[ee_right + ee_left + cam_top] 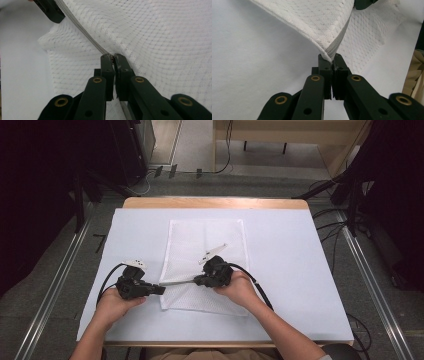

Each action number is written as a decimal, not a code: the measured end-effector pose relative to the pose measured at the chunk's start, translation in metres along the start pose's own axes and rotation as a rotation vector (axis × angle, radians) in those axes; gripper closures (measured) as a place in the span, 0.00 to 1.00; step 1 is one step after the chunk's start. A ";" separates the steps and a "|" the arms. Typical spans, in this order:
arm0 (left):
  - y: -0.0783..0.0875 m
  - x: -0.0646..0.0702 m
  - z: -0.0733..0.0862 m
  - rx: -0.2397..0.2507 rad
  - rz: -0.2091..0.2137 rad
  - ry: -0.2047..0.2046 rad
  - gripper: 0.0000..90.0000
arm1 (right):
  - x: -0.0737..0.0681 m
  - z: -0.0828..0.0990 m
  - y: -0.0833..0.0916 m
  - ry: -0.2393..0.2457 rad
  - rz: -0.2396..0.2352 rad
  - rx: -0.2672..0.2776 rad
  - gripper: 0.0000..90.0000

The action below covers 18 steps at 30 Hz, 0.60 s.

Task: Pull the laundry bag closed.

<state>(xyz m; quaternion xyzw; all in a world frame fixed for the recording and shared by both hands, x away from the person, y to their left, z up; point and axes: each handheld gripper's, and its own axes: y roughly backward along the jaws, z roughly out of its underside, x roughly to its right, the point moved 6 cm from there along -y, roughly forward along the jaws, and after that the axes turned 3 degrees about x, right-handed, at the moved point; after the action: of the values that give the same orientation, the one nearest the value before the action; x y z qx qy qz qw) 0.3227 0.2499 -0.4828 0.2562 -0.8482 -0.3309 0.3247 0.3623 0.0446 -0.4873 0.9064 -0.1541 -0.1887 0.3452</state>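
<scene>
A white mesh bag [207,240] lies flat in the middle of the white table top [290,270], with a grey zipper [177,282] along its near left side. My left gripper [161,289] is shut on the bag's corner at the zipper's end and lifts it off the table. In the left gripper view the jaws [330,57] pinch the zipper [339,37] where the mesh bag [317,20] rises from them. My right gripper [196,280] is shut on the zipper [82,27] farther along; its tips [112,57] rest against the mesh bag [162,37]. The zipper runs taut between the two grippers.
The table's wooden far edge [215,202] shows beyond the white cover. Cables trail from both grippers toward the person. Dark equipment stands to the left [40,195] and right [390,195] of the table, with floor rails and wires beside it.
</scene>
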 end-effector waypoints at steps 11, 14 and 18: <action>0.002 -0.001 0.001 0.004 0.005 0.008 0.99 | 0.004 0.003 0.003 -0.002 0.009 -0.009 0.98; 0.003 -0.002 0.001 0.003 0.002 0.010 0.99 | 0.007 0.005 0.007 -0.013 0.016 -0.009 0.98; 0.003 -0.002 0.001 0.003 0.001 0.011 0.99 | 0.011 0.008 0.010 -0.018 0.022 -0.008 0.98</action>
<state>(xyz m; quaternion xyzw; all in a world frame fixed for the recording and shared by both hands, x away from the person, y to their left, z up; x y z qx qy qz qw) 0.3221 0.2532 -0.4824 0.2580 -0.8471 -0.3279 0.3292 0.3668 0.0280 -0.4887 0.9016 -0.1663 -0.1937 0.3493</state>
